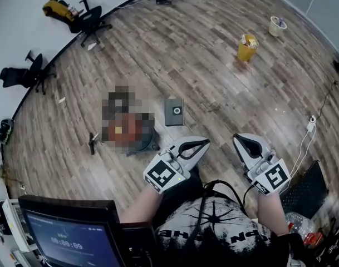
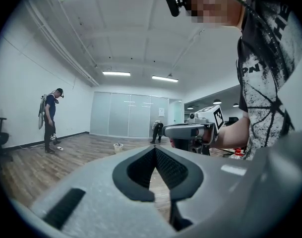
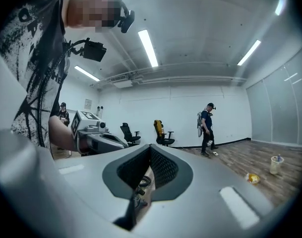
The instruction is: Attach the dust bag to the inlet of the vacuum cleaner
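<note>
The dust bag (image 1: 173, 111) is a flat grey square with a round hole, lying on the wood floor. Left of it stands the vacuum cleaner (image 1: 146, 139), dark and round with a red top, partly under a mosaic patch. My left gripper (image 1: 206, 142) is held in the air near my body, below and right of the bag, shut with nothing in it. My right gripper (image 1: 237, 138) hangs further right, also shut and empty. In the left gripper view the jaws (image 2: 154, 148) meet, and the right gripper (image 2: 190, 131) shows beyond. The right gripper view shows its jaws (image 3: 151, 147) closed.
A yellow bin (image 1: 247, 47) and a white bucket (image 1: 278, 25) stand far right. Office chairs (image 1: 91, 18) line the left wall. A monitor (image 1: 69, 238) is at bottom left, a power strip (image 1: 311, 124) and a cable at right. Another person (image 2: 50, 120) stands far off.
</note>
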A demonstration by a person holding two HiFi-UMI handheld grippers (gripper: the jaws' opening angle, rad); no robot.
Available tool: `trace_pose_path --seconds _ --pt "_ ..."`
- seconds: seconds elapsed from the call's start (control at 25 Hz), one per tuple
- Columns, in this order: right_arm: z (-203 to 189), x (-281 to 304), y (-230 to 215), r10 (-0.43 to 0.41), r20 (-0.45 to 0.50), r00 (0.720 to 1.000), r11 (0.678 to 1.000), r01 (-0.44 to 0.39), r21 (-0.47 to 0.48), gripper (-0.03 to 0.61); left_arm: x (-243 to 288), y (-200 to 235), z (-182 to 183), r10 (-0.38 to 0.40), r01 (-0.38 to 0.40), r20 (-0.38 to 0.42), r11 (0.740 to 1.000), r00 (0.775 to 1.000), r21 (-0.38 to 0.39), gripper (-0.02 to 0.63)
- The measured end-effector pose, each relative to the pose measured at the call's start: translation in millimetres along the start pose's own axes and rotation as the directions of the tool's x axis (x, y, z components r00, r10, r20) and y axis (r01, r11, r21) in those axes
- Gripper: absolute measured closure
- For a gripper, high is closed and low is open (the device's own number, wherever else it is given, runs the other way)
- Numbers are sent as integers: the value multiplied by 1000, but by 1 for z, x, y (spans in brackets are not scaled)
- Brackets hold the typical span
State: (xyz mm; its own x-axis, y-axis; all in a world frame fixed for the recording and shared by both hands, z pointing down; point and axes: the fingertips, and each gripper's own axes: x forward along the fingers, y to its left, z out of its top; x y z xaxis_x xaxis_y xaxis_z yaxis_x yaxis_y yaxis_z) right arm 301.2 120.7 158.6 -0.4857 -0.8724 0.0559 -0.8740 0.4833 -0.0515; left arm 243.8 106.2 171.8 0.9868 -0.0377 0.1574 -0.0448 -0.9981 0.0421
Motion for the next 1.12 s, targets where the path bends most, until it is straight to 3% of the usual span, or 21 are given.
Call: trace_pose_path --seconds 0.4,0.72,0.96,1.12 --pt "23 120 -108 7 29 1000 1000 -8 28 574 46 158 18 -13 11 -32 999 999 -36 615" --pt "31 213 -164 43 24 999 999 -42 -21 574 48 270 17 35 -35 -10 999 999 8 616" --pt "16 288 -201 209 9 978 978 -209 -18 574 52 344 1 172 -173 -22 985 985 -21 615" --pt "15 353 -232 373 19 928 928 -372 -29 574 49 402 -7 330 -331 -38 943 943 -38 617"
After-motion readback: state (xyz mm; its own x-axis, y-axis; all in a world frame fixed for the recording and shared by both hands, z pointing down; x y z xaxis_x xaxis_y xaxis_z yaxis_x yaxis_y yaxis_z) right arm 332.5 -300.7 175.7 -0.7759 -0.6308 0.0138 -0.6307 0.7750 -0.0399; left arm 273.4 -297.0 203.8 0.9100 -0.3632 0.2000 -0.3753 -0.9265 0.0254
